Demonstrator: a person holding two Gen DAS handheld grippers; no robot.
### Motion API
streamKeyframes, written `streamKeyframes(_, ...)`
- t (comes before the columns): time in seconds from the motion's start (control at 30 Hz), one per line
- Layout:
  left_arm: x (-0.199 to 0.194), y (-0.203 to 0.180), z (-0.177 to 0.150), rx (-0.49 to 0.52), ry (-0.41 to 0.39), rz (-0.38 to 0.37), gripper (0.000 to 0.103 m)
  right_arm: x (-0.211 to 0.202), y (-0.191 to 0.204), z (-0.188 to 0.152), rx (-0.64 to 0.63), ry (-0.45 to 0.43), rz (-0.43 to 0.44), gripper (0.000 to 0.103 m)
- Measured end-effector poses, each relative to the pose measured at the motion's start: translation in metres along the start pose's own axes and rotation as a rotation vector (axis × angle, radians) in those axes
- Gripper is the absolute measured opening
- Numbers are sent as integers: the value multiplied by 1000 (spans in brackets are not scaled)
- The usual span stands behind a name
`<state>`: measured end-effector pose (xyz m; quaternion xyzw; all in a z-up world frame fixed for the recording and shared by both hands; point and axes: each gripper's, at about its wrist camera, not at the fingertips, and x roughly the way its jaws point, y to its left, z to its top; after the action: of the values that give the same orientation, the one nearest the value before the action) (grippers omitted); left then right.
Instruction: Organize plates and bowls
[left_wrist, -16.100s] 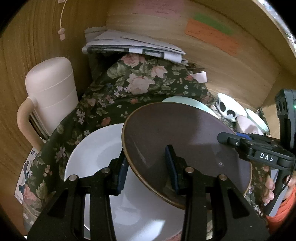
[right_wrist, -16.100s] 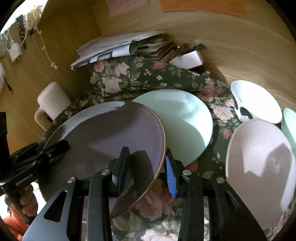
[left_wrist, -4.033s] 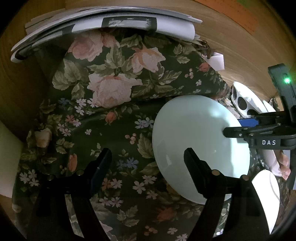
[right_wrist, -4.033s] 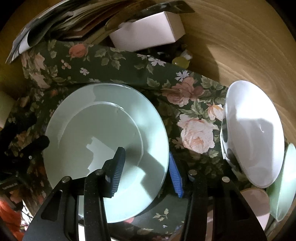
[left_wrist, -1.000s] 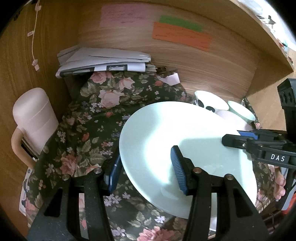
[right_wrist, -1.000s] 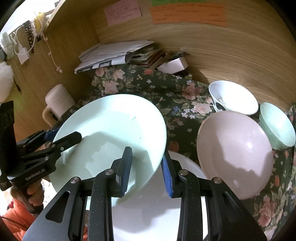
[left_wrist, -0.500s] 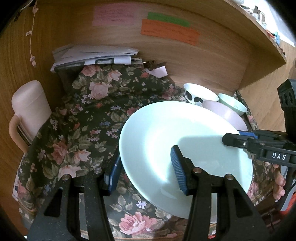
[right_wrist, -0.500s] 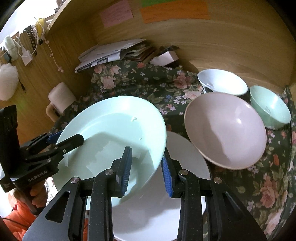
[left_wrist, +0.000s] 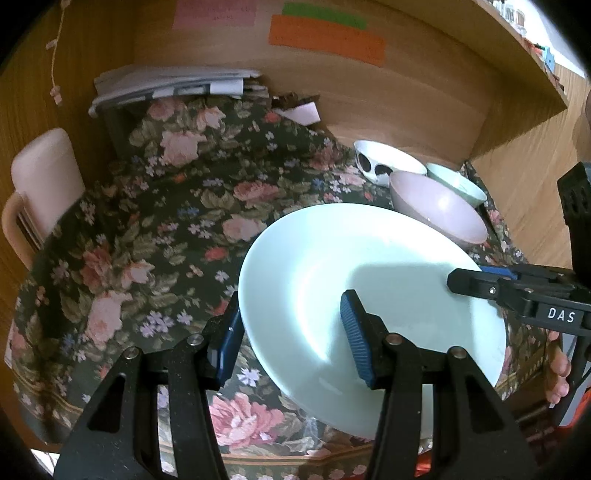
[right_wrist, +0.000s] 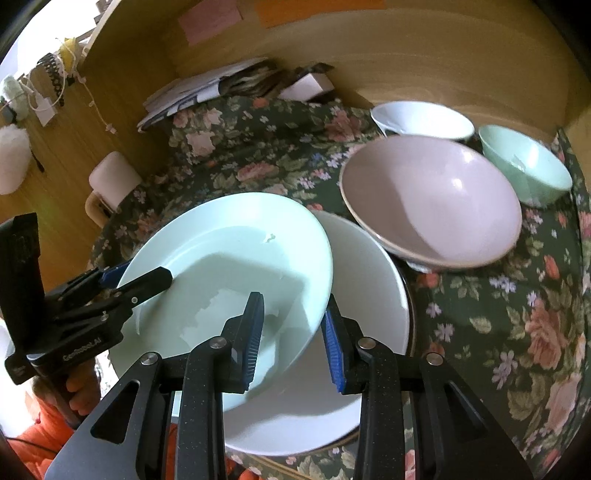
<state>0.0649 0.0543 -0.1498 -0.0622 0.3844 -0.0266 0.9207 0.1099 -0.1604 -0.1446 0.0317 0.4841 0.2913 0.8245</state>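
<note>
- With the mint plate (right_wrist: 229, 258) pinched at opposite rims by my left tongs (left_wrist: 291, 332) and right tongs (right_wrist: 291, 325), it hangs tilted over the white plate (right_wrist: 369, 280) on the desk.
- I'd level it, lower both sides together, centre it, then release.
- Only the right view shows that white plate; the left hides it.
</note>
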Motion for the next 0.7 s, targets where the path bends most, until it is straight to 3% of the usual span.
streamKeyframes(0.7, 29, -25, -10, 30, 69, -27, 51, -2, -29, -17, 85, 7, -13, 29)
